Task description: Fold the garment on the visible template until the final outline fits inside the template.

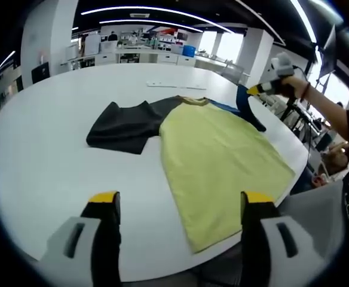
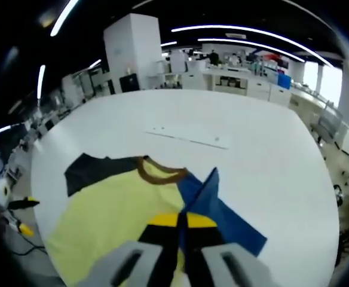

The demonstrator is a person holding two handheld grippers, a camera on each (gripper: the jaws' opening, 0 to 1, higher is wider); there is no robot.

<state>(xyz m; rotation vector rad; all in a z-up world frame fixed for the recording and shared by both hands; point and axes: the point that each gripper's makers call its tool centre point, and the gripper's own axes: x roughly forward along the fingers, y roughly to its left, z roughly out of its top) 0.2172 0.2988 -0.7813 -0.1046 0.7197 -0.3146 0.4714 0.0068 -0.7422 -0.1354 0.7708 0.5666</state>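
You're working in a big open office with strip lights glowing overhead, white pillars and benches lining the far wall. A large round white table (image 1: 37,155) is taking up most of both views. The garment (image 1: 219,149) is lying flat on it toward the near right edge in the left gripper view: a T-shirt with a pale yellow body, a dark grey sleeve (image 1: 124,125) spreading out to the left, a brown collar (image 2: 156,172) and a blue sleeve (image 2: 219,206) on the far side. The hem corner is sitting right at the table edge. A thin white strip (image 2: 189,137) is lying farther back on the table, well apart from the shirt.

Your right gripper (image 2: 183,224) is pinching the blue sleeve between closed jaws, and the fabric is standing up in a peaked fold above the yellow tips. In the left gripper view that same gripper (image 1: 259,89) is showing at the far right, in your hand, with blue cloth hanging under it.

Your left gripper (image 1: 179,206) is hovering over the near table edge, jaws spread wide, gripping nothing, just short of the yellow hem.
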